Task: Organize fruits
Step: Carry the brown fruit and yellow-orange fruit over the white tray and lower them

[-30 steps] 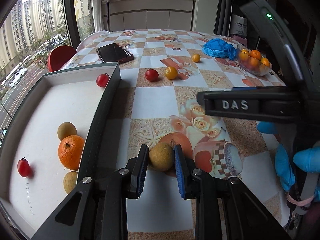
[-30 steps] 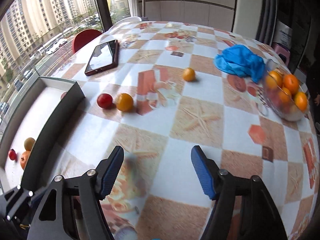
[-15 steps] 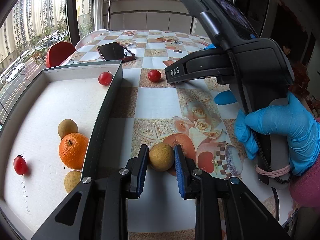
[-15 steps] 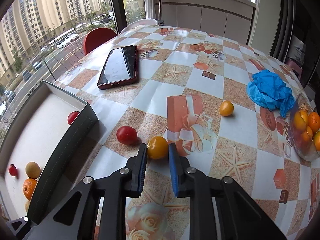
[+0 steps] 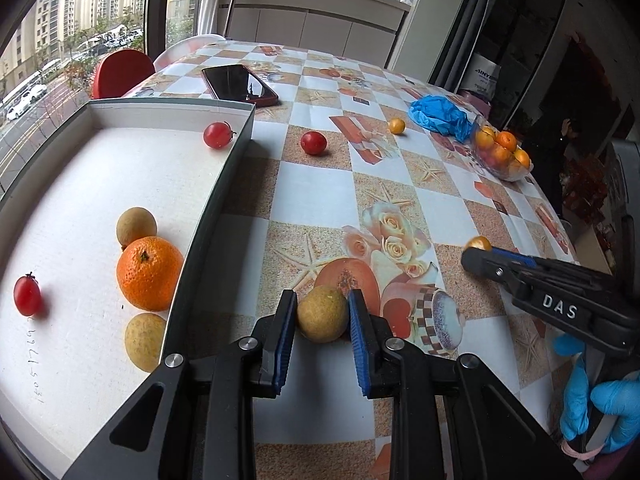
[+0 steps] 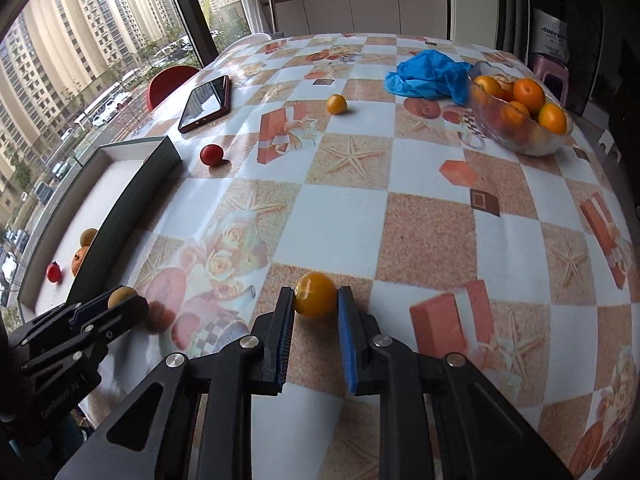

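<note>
Already both grippers are loaded: the left gripper (image 5: pixel 322 314) is nearly closed on a tan longan (image 5: pixel 322 313), the right gripper (image 6: pixel 316 296) clamped on a yellow-orange fruit (image 6: pixel 315 294). Each fruit sits only between the fingertips, off the table. Round and smooth, either could squirt out forward during transfer, or clip the tray (image 5: pixel 216 200) wall just left of the left fingers. 2 fruits lie loose beyond.

The right gripper (image 6: pixel 316 306), open over bare tablecloth a second ago, now clamps the yellow tomato (image 6: pixel 315 294), which no longer sits beside the red tomato (image 6: pixel 211 154) but nearer the table's (image 6: pixel 340 216) near edge.
</note>
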`<state>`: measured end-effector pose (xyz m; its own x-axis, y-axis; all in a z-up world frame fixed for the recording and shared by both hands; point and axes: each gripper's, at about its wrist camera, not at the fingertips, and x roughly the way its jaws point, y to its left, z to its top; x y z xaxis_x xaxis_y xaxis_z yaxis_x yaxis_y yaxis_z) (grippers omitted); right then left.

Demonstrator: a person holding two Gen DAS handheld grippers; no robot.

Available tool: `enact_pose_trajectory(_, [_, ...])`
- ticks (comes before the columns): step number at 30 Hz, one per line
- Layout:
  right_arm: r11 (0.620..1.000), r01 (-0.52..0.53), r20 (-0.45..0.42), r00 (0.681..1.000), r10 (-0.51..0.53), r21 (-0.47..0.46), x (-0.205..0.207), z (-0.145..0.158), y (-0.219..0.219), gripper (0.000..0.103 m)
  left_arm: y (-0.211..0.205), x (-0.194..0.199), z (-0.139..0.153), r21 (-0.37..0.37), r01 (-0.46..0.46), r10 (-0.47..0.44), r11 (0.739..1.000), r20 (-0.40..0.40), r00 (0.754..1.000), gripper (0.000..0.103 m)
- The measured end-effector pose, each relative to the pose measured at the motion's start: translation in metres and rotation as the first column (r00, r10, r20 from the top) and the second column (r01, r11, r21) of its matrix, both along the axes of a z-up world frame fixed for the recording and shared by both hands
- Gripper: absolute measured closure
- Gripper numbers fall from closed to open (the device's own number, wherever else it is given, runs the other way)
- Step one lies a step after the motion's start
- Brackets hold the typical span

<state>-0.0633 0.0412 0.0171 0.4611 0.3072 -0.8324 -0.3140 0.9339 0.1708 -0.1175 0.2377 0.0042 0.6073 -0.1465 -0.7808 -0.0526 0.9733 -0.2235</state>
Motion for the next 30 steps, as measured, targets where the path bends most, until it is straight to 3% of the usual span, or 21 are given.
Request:
enact_pose_trajectory(18, [1.000,-0.007,0.047,0.999,0.006,0.014,-0.030,0.030,-0.005,0.080,-0.007,-0.020,0.034,0.034,-0.007,0.005,0.999,0.060,0.998,0.076])
enact_pose_trajectory(30, [0.992,-0.118,0.067,0.991,0.115,0.040,-0.039,0.052,0.057,0.080,0.040,-0.034,0.059,0.052,-0.096,0.088,0.994,0.135,0.987,0.076])
